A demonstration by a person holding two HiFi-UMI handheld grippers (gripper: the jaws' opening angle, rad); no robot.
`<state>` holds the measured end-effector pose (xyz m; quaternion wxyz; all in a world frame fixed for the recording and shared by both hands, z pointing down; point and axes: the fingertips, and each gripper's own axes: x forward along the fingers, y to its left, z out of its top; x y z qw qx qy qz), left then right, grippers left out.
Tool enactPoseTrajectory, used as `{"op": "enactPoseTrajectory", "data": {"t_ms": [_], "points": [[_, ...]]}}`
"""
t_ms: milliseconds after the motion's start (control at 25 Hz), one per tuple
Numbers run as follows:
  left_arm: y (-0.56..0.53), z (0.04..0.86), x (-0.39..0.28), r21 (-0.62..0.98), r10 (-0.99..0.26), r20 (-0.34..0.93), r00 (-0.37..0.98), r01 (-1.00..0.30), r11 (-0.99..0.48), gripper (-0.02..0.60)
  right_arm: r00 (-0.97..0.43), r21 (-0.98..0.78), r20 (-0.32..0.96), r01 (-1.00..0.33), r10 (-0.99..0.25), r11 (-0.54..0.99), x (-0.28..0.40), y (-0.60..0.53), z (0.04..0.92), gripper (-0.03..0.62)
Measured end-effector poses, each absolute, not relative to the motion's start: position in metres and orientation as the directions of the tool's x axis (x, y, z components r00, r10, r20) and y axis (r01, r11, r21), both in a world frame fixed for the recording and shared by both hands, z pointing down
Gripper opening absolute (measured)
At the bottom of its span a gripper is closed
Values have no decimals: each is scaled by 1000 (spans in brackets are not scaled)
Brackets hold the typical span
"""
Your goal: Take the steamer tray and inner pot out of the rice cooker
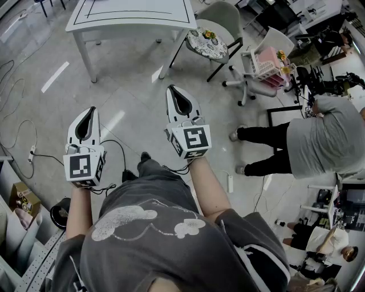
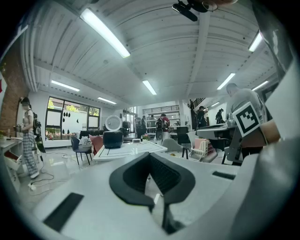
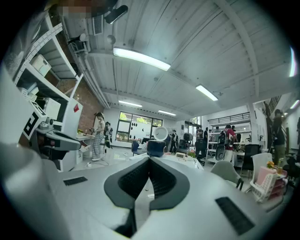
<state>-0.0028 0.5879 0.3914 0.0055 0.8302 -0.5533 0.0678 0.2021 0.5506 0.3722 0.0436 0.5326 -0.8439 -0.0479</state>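
Floor [image 1: 137, 94]; left tongs [image 1: 91, 114], right tongs [image 1: 176, 92] level

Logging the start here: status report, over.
Left gripper shut, empty; right gripper shut, empty. Dark round rice cooker on white table, far ahead, untouched. Only grey floor between.

White table [image 1: 131, 16] near cushioned chair [image 1: 206, 41]

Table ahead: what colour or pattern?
The table is white with a thin dark border line; best in head view.
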Motion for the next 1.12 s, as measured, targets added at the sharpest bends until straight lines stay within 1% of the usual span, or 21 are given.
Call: {"op": "enactPoseTrajectory", "data": {"t_ms": [320, 560, 880, 920, 960, 1000, 1040, 1080, 1120], "points": [[583, 376, 9, -63, -920, 125, 372, -922, -382, 8, -415, 77, 14, -907, -910, 415, 225, 550, 358, 26], [590, 376, 22, -67, -913, 128, 386, -916, -397, 8, -394, 25, 30, -918, -919, 395, 243, 555, 365, 26], [600, 392, 10, -19, -912, 154, 380, -922, -387, 8, -395, 0, 86, -918, -915, 396, 228, 563, 389, 28], [602, 395, 7, -9, -911, 160, 381, -922, -387, 9, -399, 0, 94, -916, -912, 401, 224, 564, 392, 41], [603, 399, 6, 2, -907, 165, 389, -919, -394, 22, -406, -4, 102, -913, -908, 408, 220, 565, 396, 100], [604, 403, 5, 14, -899, 168, 404, -913, -408, 120, -412, -15, 109, -911, -905, 413, 216, 565, 400, 190], [604, 407, 5, 22, -893, 167, 419, -907, -421, 256, -416, -31, 117, -909, -902, 416, 213, 564, 404, 257], [604, 410, 2, 22, -893, 157, 422, -905, -424, 355, -418, -49, 126, -908, -900, 415, 210, 563, 408, 294], [603, 411, -4, 11, -901, 139, 412, -910, -414, 377, -419, -68, 137, -908, -897, 414, 206, 562, 413, 310]]}}
